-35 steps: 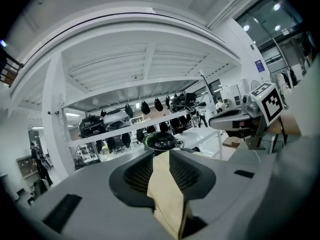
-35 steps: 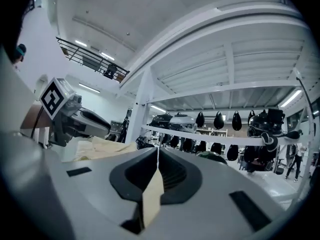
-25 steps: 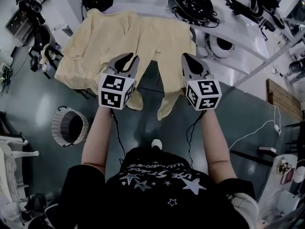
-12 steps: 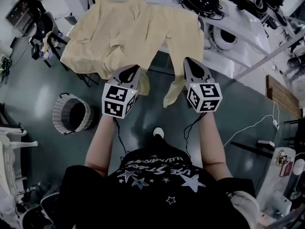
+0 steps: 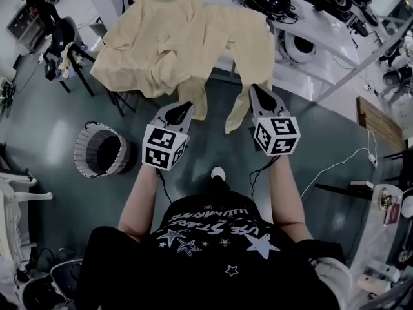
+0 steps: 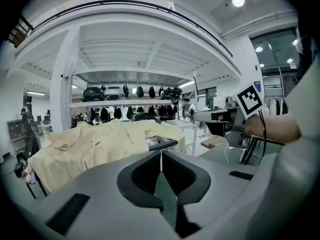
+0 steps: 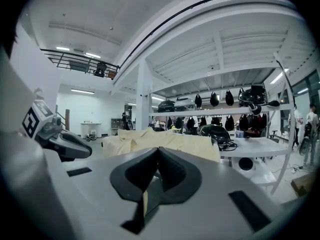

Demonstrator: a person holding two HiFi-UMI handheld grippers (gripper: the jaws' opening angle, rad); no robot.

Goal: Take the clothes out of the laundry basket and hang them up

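Left gripper (image 5: 186,105) and right gripper (image 5: 254,88), jaws together and empty, pull back because the yellow garment (image 5: 174,37) already hangs draped over the rack's (image 5: 121,102) edge

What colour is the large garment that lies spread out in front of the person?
The garment is plain pale yellow; the head view shows it best.

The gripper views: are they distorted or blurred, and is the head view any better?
Left gripper view: strong fisheye bending, black corners, glare from a ceiling lamp; the yellow garment looks sharp. Right gripper view: same bending and black corners. Head view: milder curving, even light, pale reflections on the floor.
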